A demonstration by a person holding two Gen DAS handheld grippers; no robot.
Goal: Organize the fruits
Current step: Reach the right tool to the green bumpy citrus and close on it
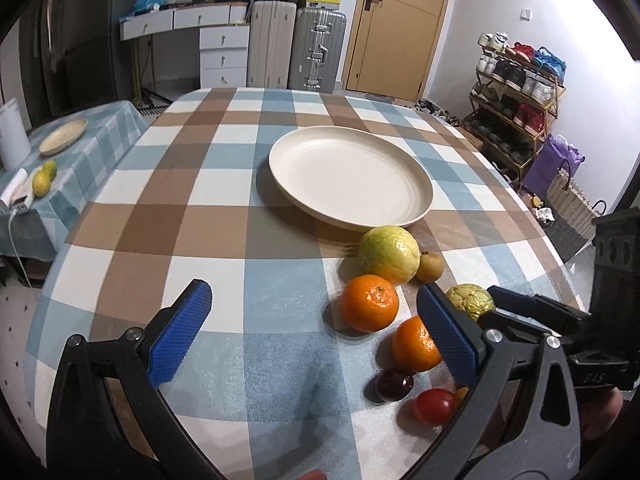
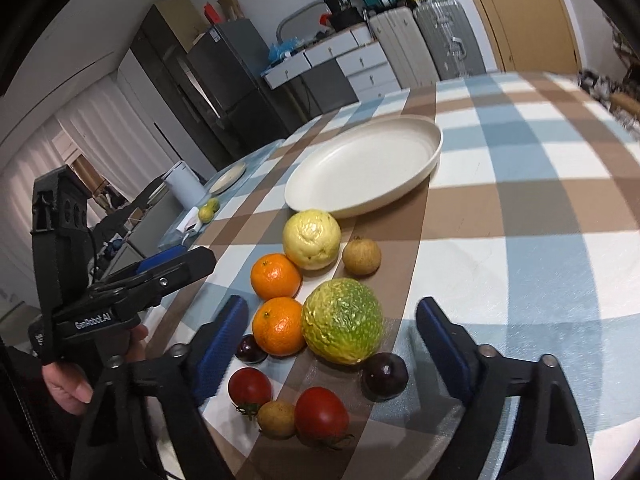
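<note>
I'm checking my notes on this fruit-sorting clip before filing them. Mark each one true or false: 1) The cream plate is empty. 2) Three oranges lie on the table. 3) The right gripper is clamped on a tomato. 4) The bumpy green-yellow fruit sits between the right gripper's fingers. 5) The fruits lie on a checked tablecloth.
1) True: the cream plate holds nothing.
2) False: only two oranges show, one behind the other.
3) False: the right gripper is open and presses on nothing; the tomato lies on the table below it.
4) True: the bumpy green-yellow fruit lies in the gap, untouched by the pads.
5) True: the checked tablecloth is under them all.
</note>
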